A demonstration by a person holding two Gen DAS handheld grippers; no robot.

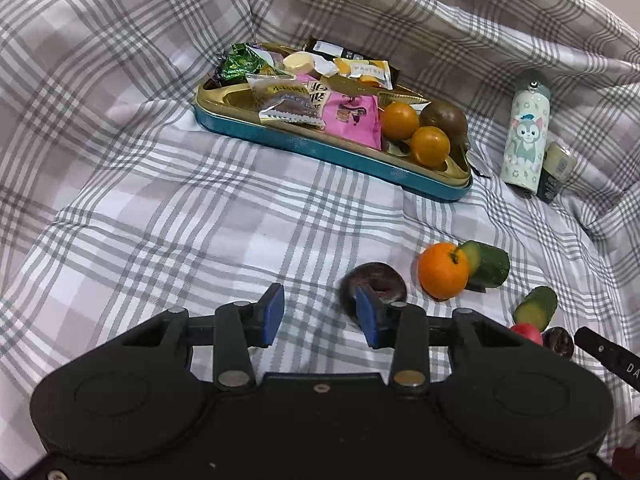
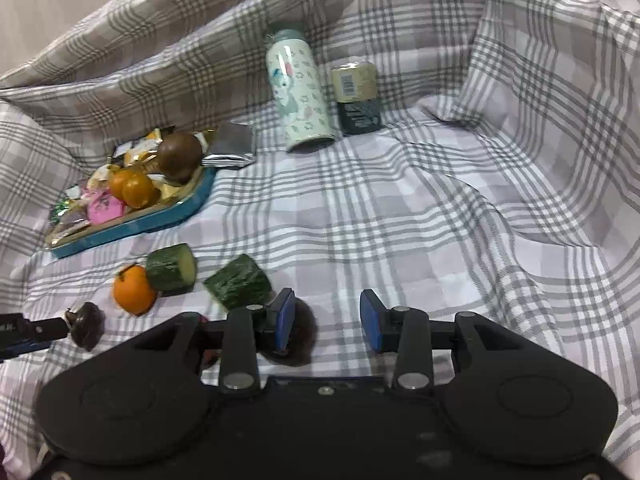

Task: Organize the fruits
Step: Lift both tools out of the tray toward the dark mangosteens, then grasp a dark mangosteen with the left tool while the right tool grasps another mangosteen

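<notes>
Both angled down: left gripper (image 1: 320,314) and right gripper (image 2: 328,320) parted, empty.

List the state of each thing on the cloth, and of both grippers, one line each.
Tin: open, holding snacks, two oranges and a brown fruit.
Bottle: upright, capped.
Loose orange: whole, touching a cucumber piece.
Cucumber piece: cut, lying on the cloth.
Left gripper: open, empty.
Right gripper: open, empty.

Soft even indoor light, faint shadows, fisheye bending at edges, slight motion blur, dark vignetted corners
</notes>
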